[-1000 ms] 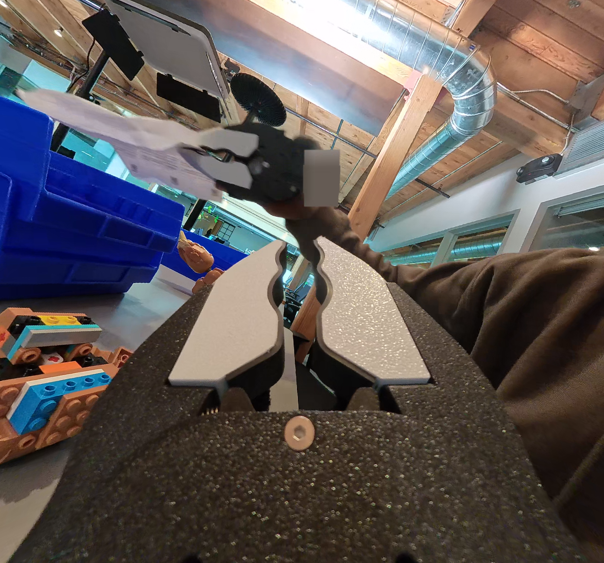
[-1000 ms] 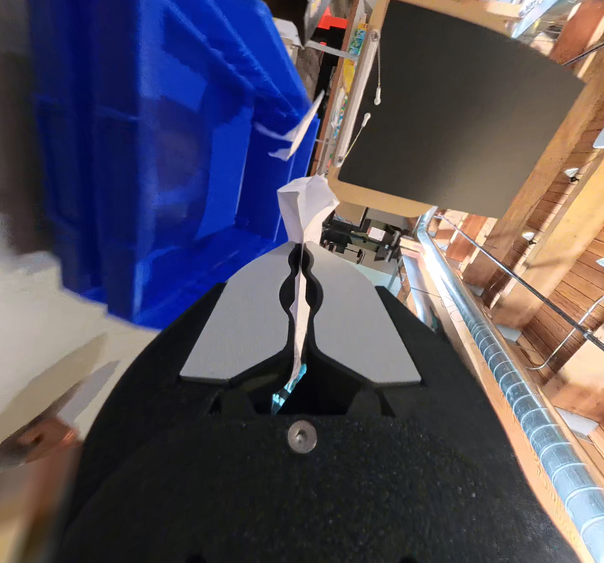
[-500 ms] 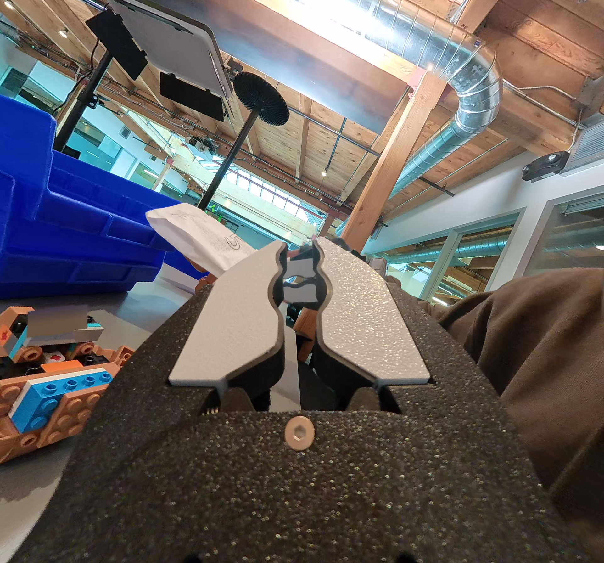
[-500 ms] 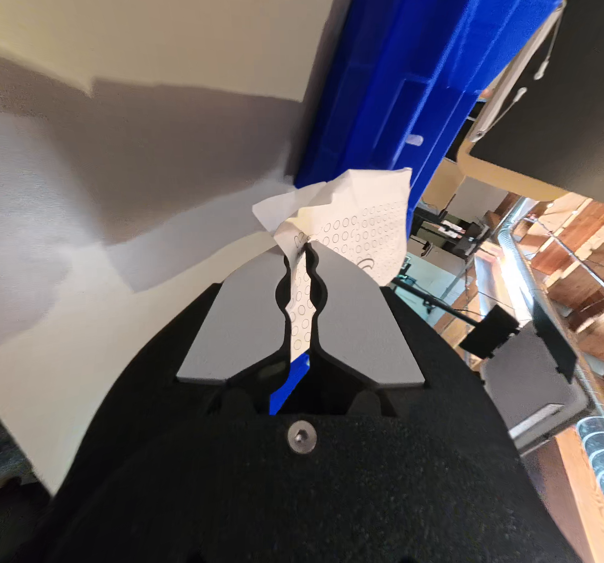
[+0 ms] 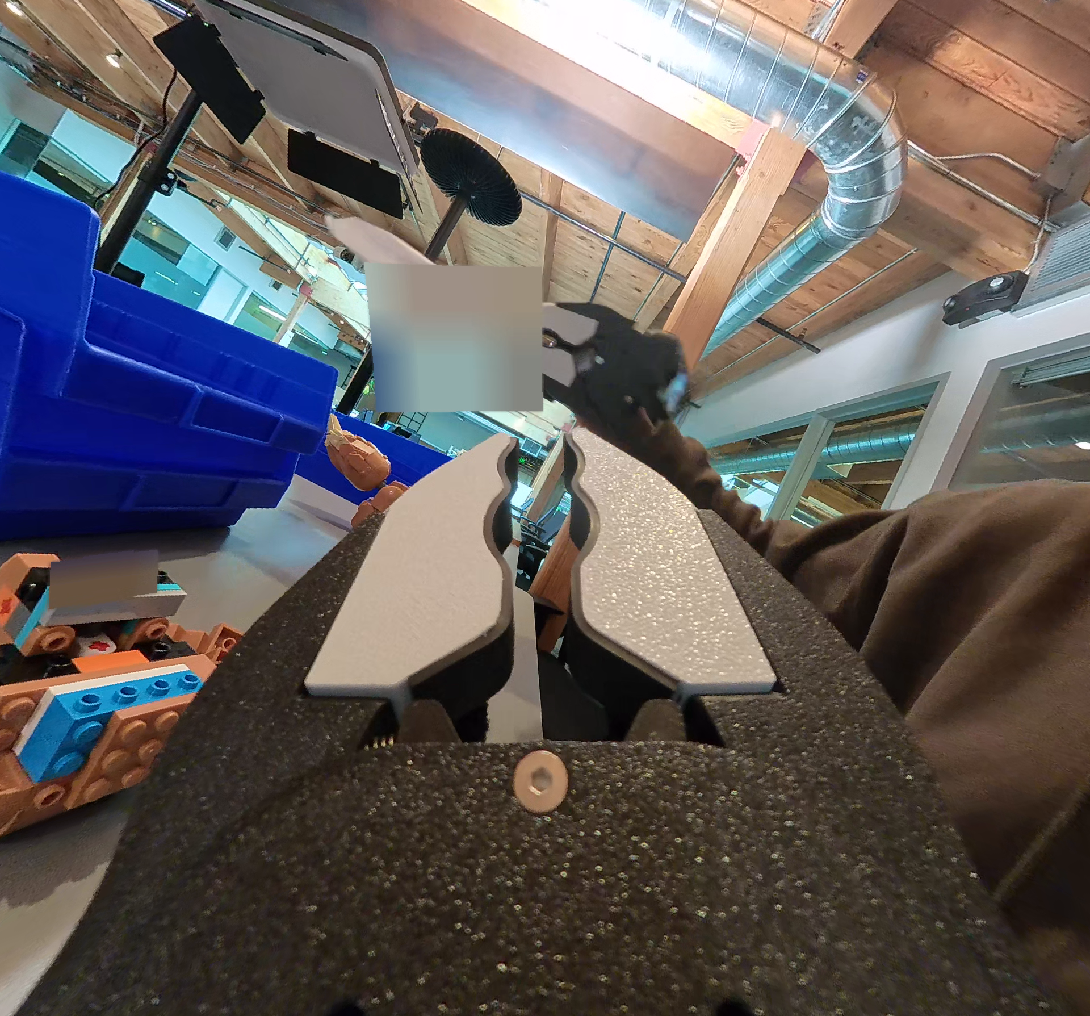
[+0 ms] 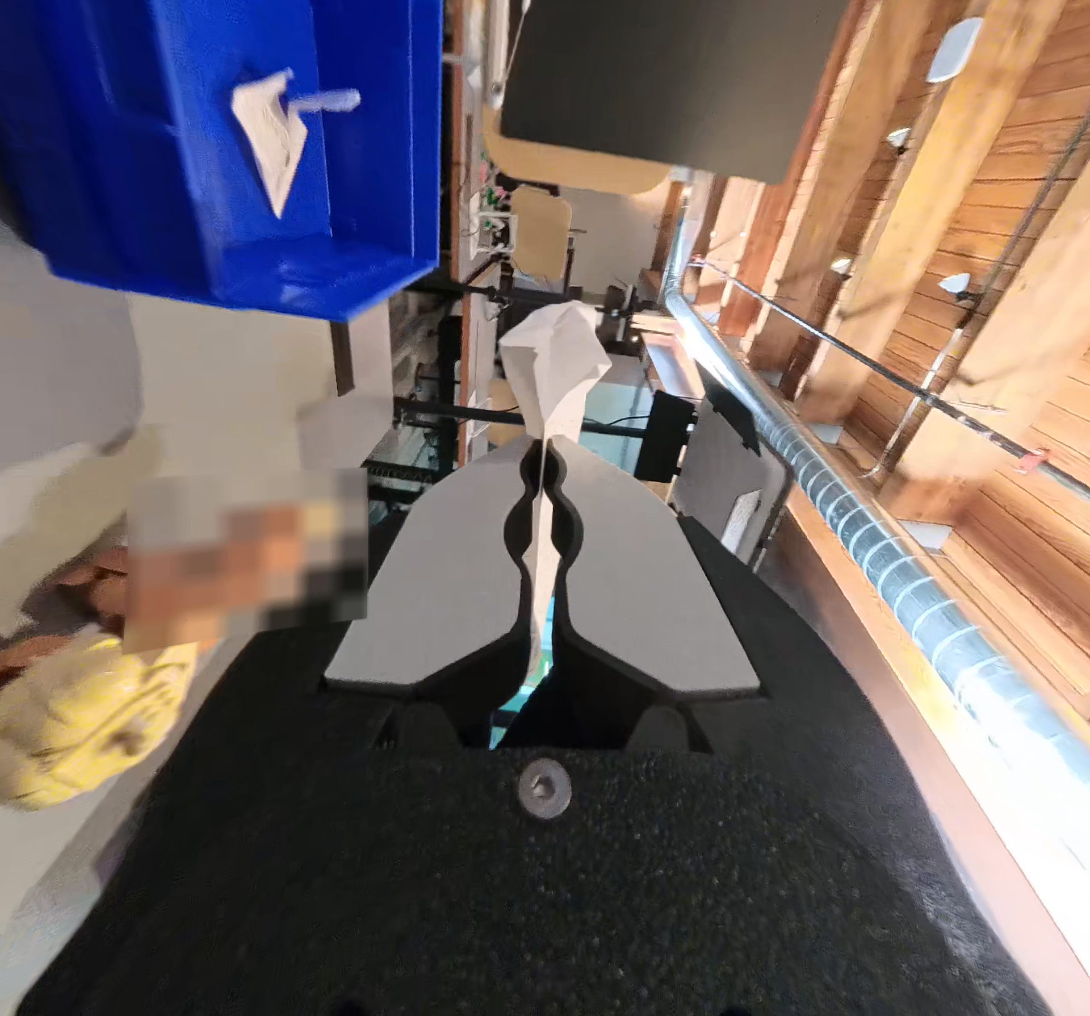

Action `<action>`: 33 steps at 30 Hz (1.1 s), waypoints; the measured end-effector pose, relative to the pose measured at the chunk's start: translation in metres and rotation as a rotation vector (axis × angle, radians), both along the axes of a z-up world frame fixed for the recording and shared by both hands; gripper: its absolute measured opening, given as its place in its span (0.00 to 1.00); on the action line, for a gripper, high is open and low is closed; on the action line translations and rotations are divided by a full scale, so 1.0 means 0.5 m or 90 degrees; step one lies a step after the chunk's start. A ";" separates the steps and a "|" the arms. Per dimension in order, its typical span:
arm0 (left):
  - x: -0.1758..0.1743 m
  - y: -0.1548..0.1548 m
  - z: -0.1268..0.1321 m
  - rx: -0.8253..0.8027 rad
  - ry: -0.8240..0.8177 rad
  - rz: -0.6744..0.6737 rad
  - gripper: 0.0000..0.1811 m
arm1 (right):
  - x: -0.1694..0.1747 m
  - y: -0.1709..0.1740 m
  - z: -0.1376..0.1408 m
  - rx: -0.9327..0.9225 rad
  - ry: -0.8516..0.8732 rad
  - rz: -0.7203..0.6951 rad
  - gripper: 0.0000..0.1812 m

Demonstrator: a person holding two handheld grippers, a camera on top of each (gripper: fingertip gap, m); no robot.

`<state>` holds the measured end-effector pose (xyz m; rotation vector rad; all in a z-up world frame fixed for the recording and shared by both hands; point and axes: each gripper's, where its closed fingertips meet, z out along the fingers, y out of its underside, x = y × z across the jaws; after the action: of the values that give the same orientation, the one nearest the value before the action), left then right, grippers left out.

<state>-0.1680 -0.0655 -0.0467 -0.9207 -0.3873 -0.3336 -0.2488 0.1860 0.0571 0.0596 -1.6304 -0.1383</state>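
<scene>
Beside blue bins [image 5: 147, 397], right gripper [image 6: 545, 445] pinches white paper [image 6: 554, 362]; left gripper [image 5: 539, 445] slightly parted, empty.

My rig: two black hand-held grippers and a brown sleeve.

My left hand-held gripper [image 5: 539, 448] and right hand-held gripper [image 6: 545, 445] each have a grainy black body, flat grey wavy-edged fingers [image 5: 424, 569] and one round screw [image 5: 539, 781]; my sleeve [image 5: 944, 604] is brown fabric.

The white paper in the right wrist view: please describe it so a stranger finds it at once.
Find the stacked blue bins at upper left, then look down to the right gripper. The white paper is clamped between its grey fingers, crumpled, unlike the small flat tag on the bin.
</scene>
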 end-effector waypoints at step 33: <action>0.000 0.003 -0.001 -0.006 0.002 0.000 0.08 | -0.260 -0.017 -0.117 -0.046 -0.264 0.043 0.13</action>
<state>-0.1678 -0.0641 -0.0472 -0.9310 -0.3858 -0.3306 -0.3786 0.1775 -0.0015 0.0917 -2.0429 -0.0138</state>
